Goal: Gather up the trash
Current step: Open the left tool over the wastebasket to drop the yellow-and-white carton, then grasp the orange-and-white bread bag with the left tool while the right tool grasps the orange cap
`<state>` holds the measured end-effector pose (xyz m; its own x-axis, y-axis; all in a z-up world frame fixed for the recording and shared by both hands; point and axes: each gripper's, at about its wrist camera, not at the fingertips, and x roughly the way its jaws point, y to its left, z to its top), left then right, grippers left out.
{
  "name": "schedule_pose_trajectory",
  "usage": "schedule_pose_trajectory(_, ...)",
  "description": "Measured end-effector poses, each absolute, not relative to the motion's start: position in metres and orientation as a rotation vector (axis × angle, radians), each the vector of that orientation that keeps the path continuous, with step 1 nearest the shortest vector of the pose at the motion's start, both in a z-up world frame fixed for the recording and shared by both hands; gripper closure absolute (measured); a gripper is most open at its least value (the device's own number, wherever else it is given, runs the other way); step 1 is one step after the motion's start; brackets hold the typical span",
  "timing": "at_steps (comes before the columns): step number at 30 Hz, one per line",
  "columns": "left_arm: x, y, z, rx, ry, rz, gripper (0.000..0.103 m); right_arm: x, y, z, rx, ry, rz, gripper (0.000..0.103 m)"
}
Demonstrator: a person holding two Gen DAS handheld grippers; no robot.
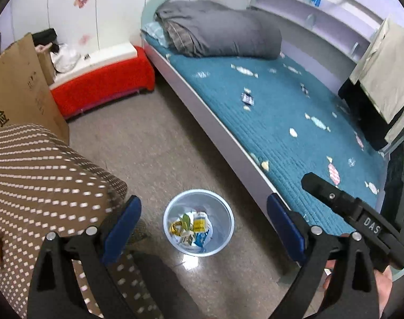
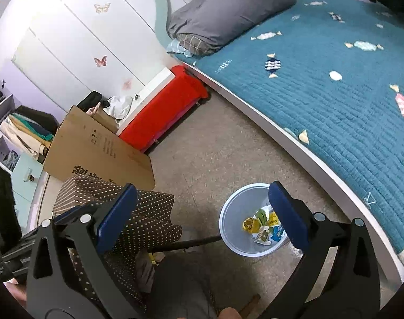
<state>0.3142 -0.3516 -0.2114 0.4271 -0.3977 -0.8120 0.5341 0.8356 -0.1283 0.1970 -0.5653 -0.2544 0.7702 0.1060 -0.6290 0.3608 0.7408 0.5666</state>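
Observation:
A pale blue waste bin stands on the floor beside the bed and holds several crumpled wrappers. My left gripper is open and empty, high above the bin. My right gripper is also open and empty, above the floor left of the bin, with the wrappers showing beside its right finger. The right gripper's black body also shows at the right edge of the left wrist view.
A bed with a teal quilt and a grey folded duvet runs along the right. A brown dotted cloth covers something at left. A cardboard box and a red-covered bench stand by the wall.

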Motion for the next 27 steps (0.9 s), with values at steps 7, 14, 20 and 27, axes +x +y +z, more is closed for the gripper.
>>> schedule_pose_trajectory(7, 0.298, -0.314, -0.177, 0.157, 0.875, -0.556, 0.009, 0.192, -0.535, -0.216, 0.677, 0.652, -0.123, 0.006)
schedule_pose_trajectory(14, 0.290, -0.265, -0.155, 0.114, 0.839, -0.525, 0.009, 0.195, -0.501, -0.186, 0.652, 0.622, -0.063, 0.006)
schedule_pose_trajectory(20, 0.279, -0.221, -0.140, 0.091, 0.790, -0.478, 0.009, 0.203, -0.454, -0.153, 0.591, 0.599, 0.025, 0.006)
schedule_pose_trajectory(27, 0.266, -0.160, -0.127, 0.040, 0.737, -0.405, 0.008, 0.216, -0.393, -0.130, 0.489, 0.605, 0.131, 0.006)
